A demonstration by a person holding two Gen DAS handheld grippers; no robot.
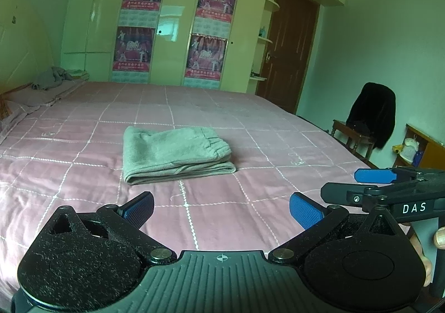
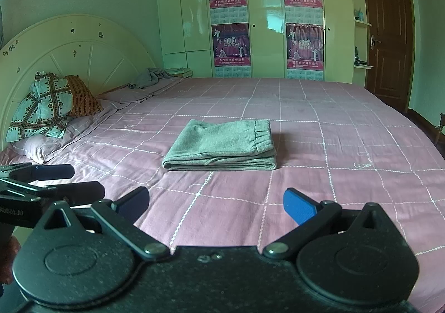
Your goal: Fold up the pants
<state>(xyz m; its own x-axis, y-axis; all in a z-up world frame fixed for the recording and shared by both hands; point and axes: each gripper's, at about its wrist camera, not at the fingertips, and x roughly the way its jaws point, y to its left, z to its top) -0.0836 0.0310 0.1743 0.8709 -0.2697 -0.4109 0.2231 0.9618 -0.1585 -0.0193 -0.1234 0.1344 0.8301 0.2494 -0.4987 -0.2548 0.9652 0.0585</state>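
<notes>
Grey-green pants [image 1: 175, 153] lie folded into a compact stack on the pink checked bedspread [image 1: 250, 124], waistband to the right; the same pants [image 2: 222, 146] show in the right wrist view. My left gripper [image 1: 221, 210] is open, held back from the stack near the bed's front edge, nothing between its blue pads. My right gripper [image 2: 215, 203] is open too, equally far back and empty. In the left wrist view the right gripper [image 1: 358, 186] appears at the right. The left gripper [image 2: 89, 181] appears at the left of the right wrist view.
Pillows [image 2: 47, 115] and a white headboard [image 2: 69, 43] stand at the left. A crumpled grey cloth [image 2: 151, 76] lies at the far corner. Wardrobes with posters [image 2: 267, 21] fill the back wall. A chair with a black coat [image 1: 372, 115] and a brown door [image 1: 289, 46] are at right.
</notes>
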